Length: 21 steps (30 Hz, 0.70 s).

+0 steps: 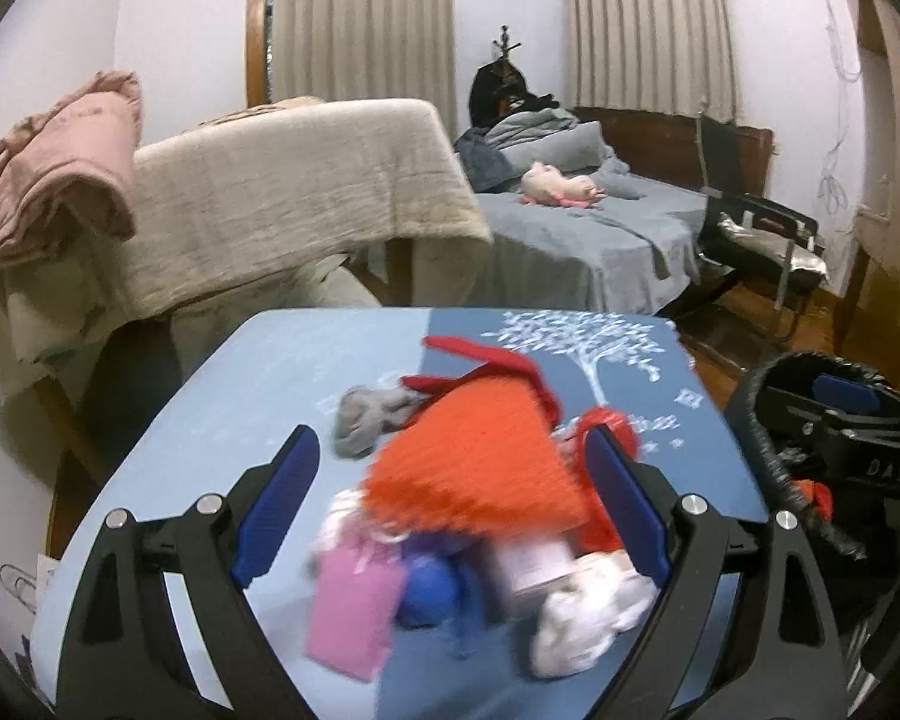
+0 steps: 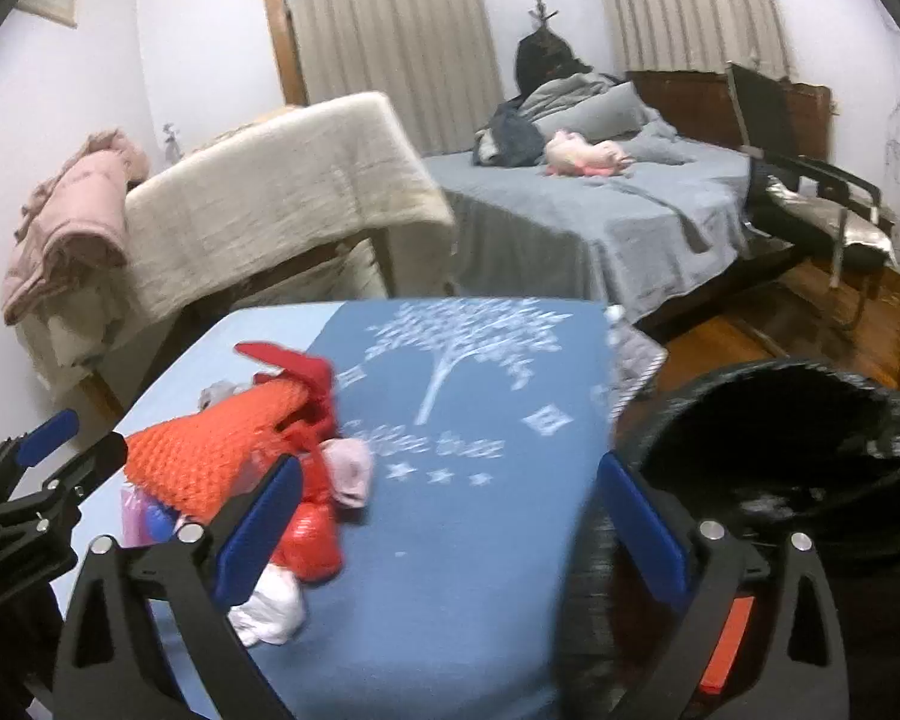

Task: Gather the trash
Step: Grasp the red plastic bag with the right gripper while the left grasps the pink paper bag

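Trash pile (image 1: 474, 516) sits on the bench (image 1: 240, 396), toward its near-left part in the left wrist view; the bench wears a blue cloth w/ a white tree print (image 2: 456, 354) at its far-right part. Pile is blurred but shows an orange mesh bag (image 1: 480, 456) on top, a red plastic bag (image 2: 309, 534), a grey crumpled wad (image 1: 369, 414), a pink packet (image 1: 354, 618), sth blue and round (image 1: 429, 594), and white crumpled paper (image 1: 588, 618).

Left gripper (image 1: 453, 510) has its jaws wide, one on each side of the pile; can't tell if either pad touches it. Nothing is clamped. Right gripper (image 2: 450, 525) also has jaws wide, w/ only bare cloth between them; its left pad stands in front of the red bag and white paper.

Left view only: pink packet and blue item up close, plus the grey wad at the pile's far side. The right gripper (image 1: 840, 438) shows at that frame's right edge, off the bench's right edge.

Right view only: a bin w/ black liner (image 2: 780, 450) just beside the bench's right edge, mouth open, inside too dark to read. The left gripper (image 2: 30, 480) shows at the frame's left edge, beside the mesh bag.

Both views: bed w/ grey sheet (image 2: 600, 210) behind, pink plush toy (image 2: 582, 156) on it, a beige blanket (image 1: 294, 192) draped over furniture, a black chair (image 2: 810, 204) right of the bed.
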Tool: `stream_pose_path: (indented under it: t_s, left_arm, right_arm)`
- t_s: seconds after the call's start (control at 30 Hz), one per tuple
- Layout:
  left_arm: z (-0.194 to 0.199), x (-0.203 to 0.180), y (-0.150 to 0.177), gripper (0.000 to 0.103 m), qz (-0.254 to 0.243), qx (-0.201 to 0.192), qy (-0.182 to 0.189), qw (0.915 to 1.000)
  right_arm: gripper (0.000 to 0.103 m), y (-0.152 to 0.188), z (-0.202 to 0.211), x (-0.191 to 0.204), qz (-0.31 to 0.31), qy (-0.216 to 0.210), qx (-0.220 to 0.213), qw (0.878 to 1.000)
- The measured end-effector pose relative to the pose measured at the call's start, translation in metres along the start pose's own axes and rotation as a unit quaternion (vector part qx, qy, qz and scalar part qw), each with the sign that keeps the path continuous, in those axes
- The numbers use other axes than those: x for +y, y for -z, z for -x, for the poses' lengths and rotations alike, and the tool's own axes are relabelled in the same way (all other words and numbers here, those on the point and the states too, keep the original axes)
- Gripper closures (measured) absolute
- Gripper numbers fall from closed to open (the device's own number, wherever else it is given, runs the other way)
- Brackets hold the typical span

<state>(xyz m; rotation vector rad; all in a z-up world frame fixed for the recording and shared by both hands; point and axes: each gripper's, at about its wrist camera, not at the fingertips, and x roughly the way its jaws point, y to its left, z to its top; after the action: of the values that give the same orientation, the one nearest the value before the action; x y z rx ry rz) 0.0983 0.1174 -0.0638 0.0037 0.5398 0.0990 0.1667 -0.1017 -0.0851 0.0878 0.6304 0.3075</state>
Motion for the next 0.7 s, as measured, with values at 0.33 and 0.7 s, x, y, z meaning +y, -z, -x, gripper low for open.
stream_pose_path:
  t_s: [0.33, 0.7]
  left_arm:
    - [-0.001, 0.041, 0.025, 0.016, 0.012, 0.012, -0.022, 0.9996]
    - [-0.005, 0.06, 0.041, 0.016, 0.025, 0.027, -0.023, 0.9991]
  right_arm:
    - [0.024, 0.027, -0.043, 0.051, 0.034, -0.037, 0.047, 0.998]
    - [0.062, 0.049, -0.072, 0.069, 0.042, -0.065, 0.104, 0.991]
